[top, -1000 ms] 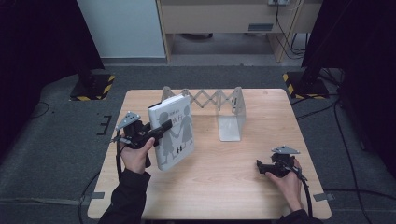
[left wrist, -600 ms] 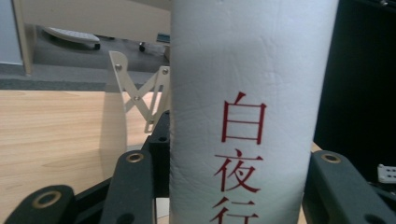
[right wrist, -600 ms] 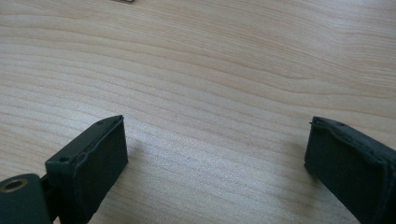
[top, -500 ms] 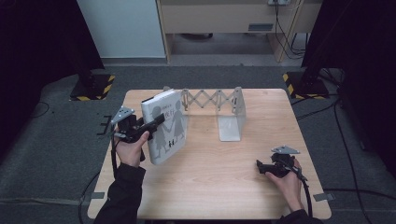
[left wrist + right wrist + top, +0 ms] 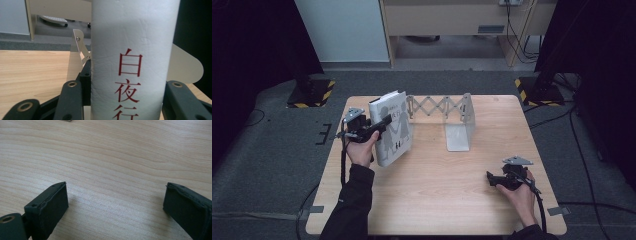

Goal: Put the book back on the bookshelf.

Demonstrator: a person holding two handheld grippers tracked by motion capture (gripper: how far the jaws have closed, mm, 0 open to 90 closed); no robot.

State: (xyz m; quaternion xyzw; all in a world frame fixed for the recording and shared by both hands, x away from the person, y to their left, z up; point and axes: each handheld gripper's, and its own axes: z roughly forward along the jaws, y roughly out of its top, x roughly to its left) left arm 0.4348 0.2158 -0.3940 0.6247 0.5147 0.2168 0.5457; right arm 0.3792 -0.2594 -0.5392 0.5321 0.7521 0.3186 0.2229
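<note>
Three cameras: one fixed overhead, one riding each gripper.
The high view looks forward and down on the whole table (image 5: 432, 200). The left gripper view sits very close to the book (image 5: 135, 50) spine, facing the rack (image 5: 77, 43) at upper left, shared with the high view. The right gripper view looks low over bare tabletop.

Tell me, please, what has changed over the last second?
The left gripper, shut on the book, has carried it away from the person to the rack's left end and stood it more upright. The right gripper stayed open, low over the table; the rack did not move.
</note>
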